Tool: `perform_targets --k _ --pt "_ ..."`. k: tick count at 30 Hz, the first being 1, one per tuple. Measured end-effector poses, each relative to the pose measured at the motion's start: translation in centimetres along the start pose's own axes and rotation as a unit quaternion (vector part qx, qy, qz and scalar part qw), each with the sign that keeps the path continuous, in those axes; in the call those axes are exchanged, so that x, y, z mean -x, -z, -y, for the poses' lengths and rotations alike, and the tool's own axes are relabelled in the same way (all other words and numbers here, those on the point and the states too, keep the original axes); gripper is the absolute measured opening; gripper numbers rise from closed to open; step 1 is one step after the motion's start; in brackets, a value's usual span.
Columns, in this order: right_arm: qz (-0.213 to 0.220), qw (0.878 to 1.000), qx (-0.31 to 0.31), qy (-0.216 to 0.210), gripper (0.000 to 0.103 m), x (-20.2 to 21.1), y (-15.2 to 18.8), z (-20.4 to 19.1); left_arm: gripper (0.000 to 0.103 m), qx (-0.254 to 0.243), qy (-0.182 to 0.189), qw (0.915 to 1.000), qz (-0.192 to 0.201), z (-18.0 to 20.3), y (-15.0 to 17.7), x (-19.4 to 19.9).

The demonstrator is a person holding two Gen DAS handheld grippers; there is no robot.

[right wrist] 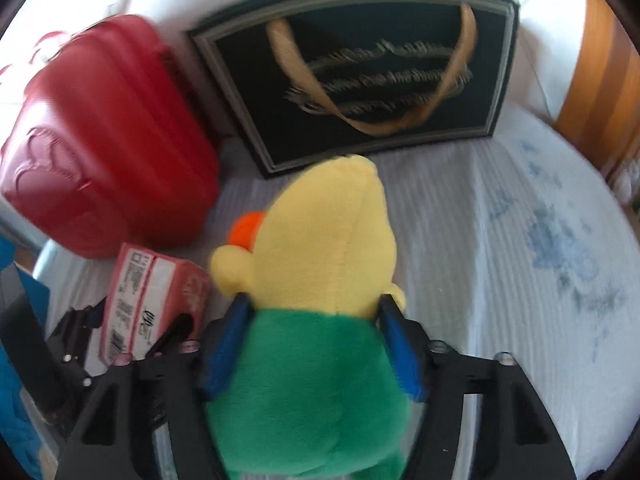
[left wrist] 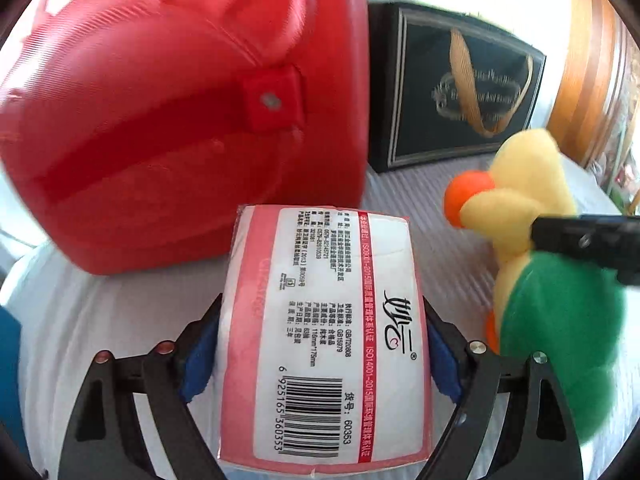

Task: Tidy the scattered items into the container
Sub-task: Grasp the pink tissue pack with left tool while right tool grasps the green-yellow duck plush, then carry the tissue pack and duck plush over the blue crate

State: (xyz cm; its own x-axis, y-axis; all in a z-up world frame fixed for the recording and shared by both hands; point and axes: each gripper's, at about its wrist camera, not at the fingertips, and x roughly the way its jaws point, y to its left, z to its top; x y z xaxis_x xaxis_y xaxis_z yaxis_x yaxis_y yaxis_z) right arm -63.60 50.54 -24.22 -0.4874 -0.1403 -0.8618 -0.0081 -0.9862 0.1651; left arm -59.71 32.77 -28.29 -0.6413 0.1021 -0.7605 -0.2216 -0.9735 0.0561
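your left gripper [left wrist: 324, 344] clamps tissue pack [left wrist: 320, 320], your right gripper [right wrist: 316, 340] squeezes plush duck [right wrist: 316, 320], red suitcase [left wrist: 180, 112] ahead of both

Left tool [left wrist: 322, 344] grips tissue pack [left wrist: 324, 332] before red suitcase [left wrist: 180, 112].

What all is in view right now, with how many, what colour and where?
suitcase: one, red, standing at the back left on the bed.
gift bag: one, black with gold handles, lying behind the toy, right of the suitcase.
tissue pack: one, pink and white, in front of the suitcase, between the left tool's pads.
plush toy: one, yellow with green clothes and an orange beak, mid-bed, between the right tool's pads.
bedsheet: one, white with blue print, under everything.
left tool: one, black with blue pads, closed on the tissue pack.
right tool: one, black with blue pads, closed on the plush toy.
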Motion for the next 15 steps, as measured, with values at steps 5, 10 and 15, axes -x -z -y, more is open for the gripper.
perform_targets --k 5,10,15 --pt "-0.015 1.000 -0.008 0.016 0.073 0.5 0.2 0.1 0.087 0.008 0.003 1.0000 -0.001 -1.0 0.7 1.9" --pt "-0.041 0.999 0.000 0.031 0.090 -1.6 -1.3 0.1 0.087 0.010 0.013 0.9999 -0.002 -1.7 0.4 1.4" --pt "-0.059 0.998 -0.035 0.011 0.083 -4.9 -1.1 1.6 0.087 0.011 0.006 0.9999 0.006 -1.4 0.2 0.7"
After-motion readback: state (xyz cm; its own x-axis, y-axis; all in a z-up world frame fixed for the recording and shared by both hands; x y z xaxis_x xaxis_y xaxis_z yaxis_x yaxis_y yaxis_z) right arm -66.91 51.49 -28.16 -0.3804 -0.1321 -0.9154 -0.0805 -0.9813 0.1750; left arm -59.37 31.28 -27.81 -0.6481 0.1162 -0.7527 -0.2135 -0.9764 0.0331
